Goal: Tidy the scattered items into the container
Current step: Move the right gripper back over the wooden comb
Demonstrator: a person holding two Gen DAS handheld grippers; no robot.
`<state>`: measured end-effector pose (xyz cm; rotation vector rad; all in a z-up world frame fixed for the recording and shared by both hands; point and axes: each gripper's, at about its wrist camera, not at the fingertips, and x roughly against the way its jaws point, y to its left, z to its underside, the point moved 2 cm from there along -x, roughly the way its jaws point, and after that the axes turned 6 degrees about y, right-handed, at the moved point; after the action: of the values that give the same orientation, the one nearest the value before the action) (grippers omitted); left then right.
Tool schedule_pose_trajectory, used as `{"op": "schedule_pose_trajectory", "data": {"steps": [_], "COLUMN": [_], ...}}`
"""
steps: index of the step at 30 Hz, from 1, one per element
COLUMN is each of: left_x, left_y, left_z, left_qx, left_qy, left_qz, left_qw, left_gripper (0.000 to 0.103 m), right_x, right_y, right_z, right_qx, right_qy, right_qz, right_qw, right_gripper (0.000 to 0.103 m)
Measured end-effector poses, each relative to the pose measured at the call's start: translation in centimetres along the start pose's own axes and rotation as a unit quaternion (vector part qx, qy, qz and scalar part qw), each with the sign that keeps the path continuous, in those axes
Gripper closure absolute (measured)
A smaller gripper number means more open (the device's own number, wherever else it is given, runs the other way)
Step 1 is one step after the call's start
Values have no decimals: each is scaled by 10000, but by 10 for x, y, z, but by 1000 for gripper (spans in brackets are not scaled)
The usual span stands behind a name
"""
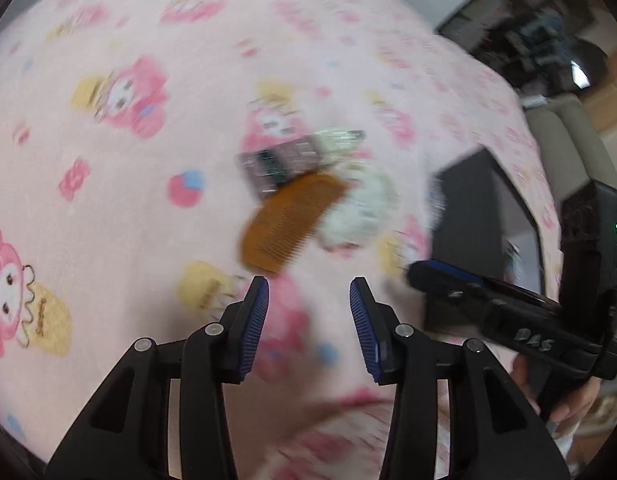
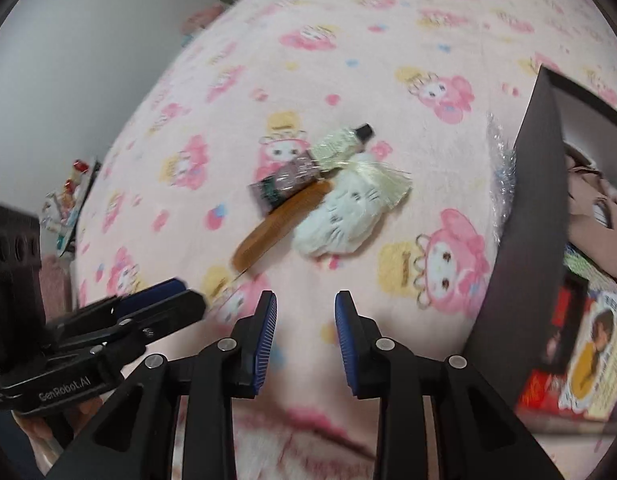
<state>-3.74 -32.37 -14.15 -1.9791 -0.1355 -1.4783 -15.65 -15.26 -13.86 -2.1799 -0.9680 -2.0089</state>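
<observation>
A small pile lies on the pink cartoon blanket [image 2: 348, 60]: a brown comb [image 2: 280, 220], a white plush cat [image 2: 340, 224] with a cream tassel, a pale tube with a black cap [image 2: 344, 142] and a dark patterned packet [image 2: 288, 182]. The same pile shows blurred in the left wrist view, with the comb [image 1: 286, 224] and plush [image 1: 360, 208]. My left gripper [image 1: 309, 320] is open and empty, short of the pile. My right gripper [image 2: 305, 332] is open and empty, also short of it. The black box [image 2: 528, 240] stands to the right.
The box holds a printed packet [image 2: 588, 360] and cloth. The right gripper's body [image 1: 508, 320] crosses the left wrist view; the left gripper's body [image 2: 108, 332] shows at left in the right wrist view. Snack packets [image 2: 68, 200] lie off the bed's left edge.
</observation>
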Motion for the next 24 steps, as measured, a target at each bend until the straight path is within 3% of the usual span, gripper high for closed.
{"op": "schedule_pose_trajectory", "data": {"steps": [5,9,12,17,19,24], "left_x": [-35,-62,-72,-65,-67,-46], "left_y": [31,43,53,56,51,50], "left_z": [-15,-18,-19,-26,-29,-20], "left_qx": [536,841,1152,1247,1104,977], "left_qy": [484,940,1092,899,912,580], "left_qz": [633,1337,1562,1444,1261,1143], "left_qw": [9954,9830,9749,9775,9816,9869], "left_gripper": [60,49,49,53,71,86], "right_x": [-32,-49,-53,-48,-44,-40], "right_y": [3,5,4,4,2,2], "right_z": [-26,-33,-34,-40,-43,-42], "right_qx": [45,63,69,155,146,162], "right_qy": [379,505,527,423,344,329], "right_qz": [-171,-139,-74,44,110,164], "right_qw": [9991,9986,9986,9990,9992,9992], "right_gripper": [72,72,72,72,72,72]}}
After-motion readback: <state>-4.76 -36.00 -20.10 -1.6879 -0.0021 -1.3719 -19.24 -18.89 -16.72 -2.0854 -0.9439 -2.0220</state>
